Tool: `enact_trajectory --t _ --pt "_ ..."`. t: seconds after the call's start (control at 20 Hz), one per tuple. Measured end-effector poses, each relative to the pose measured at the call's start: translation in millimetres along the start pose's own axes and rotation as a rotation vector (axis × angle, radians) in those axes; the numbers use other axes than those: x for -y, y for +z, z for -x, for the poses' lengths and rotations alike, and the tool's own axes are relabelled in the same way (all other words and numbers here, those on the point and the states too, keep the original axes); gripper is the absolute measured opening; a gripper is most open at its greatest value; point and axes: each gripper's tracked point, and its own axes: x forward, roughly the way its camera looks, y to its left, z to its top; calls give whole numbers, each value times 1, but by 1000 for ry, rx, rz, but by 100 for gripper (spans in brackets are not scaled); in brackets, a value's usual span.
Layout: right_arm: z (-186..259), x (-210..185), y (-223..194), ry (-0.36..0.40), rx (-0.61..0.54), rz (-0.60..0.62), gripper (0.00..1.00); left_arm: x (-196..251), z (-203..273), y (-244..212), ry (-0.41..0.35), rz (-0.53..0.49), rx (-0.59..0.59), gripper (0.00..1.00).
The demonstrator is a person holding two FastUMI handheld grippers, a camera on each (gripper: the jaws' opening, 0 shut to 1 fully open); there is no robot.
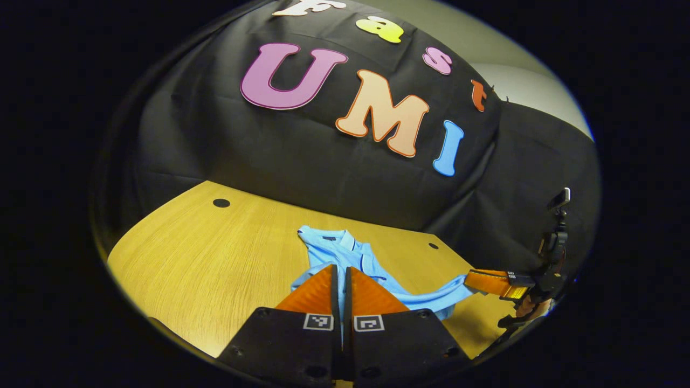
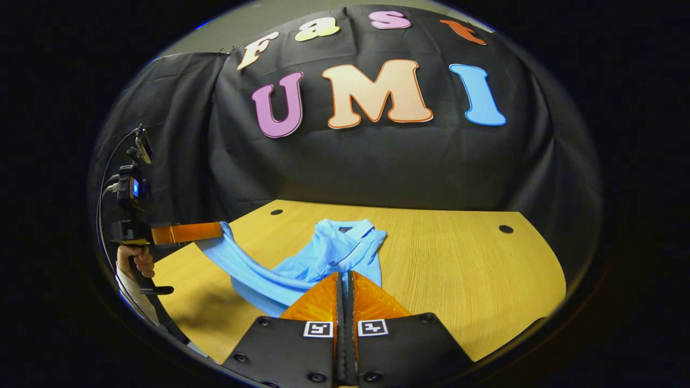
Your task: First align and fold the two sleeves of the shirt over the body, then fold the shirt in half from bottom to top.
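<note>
Both grippers, left gripper and right gripper, closed on the hem of the shirt, lifted off the table. Sleeves look folded; bottom-to-top fold underway, collar flat.

Soft matt cloth shirt, smooth wood-grain table, matt black cloth wall

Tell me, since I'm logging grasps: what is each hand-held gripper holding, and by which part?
Both hold the light blue polo shirt. The left hand-held gripper and the right hand-held gripper each pinch an edge of its lower end, lifted off the wooden table.
</note>
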Motion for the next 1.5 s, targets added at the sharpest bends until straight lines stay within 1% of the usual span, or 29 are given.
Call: enact_trajectory --t 0.15,0.4,0.55,0.7,0.85,0.95,1.05,1.2,1.25,1.3,1.35,1.4,1.5 --pt "-42 13 19 -21 -20 27 2 -15 -35 17 25 -20 -4 0" --pt "-118 31 32 -67 -80 77 2 -46 -106 25 88 11 -40 0" --pt "-168 38 23 -85 -118 85 2 -63 -153 23 116 33 -59 0" --pt "-206 53 2 -96 -163 10 2 -84 -191 5 154 66 -111 0" --pt "-229 74 -10 -121 -169 -60 2 -101 -215 -8 184 65 -122 0" --pt "-238 81 -13 -124 -164 -95 2 -104 -226 -16 189 62 -138 0" --pt "-244 85 -13 -132 -149 -83 2 -105 -233 -20 193 41 -147 0" --pt "-247 86 -13 -135 -143 -98 2 -110 -236 -15 241 13 -138 0" --pt "-247 89 -14 -147 -142 -94 11 -112 -232 -10 262 10 -127 5" --pt "-247 92 -12 -151 -138 -85 12 -116 -232 -9 281 4 -121 9" --pt "-244 92 -8 -151 -135 -79 12 -118 -228 -6 297 0 -116 21" --pt "-238 88 -4 -139 -136 -89 13 -118 -220 -4 306 -2 -119 41" --pt "-231 84 3 -117 -125 -96 56 -121 -207 3 330 -3 -109 80"
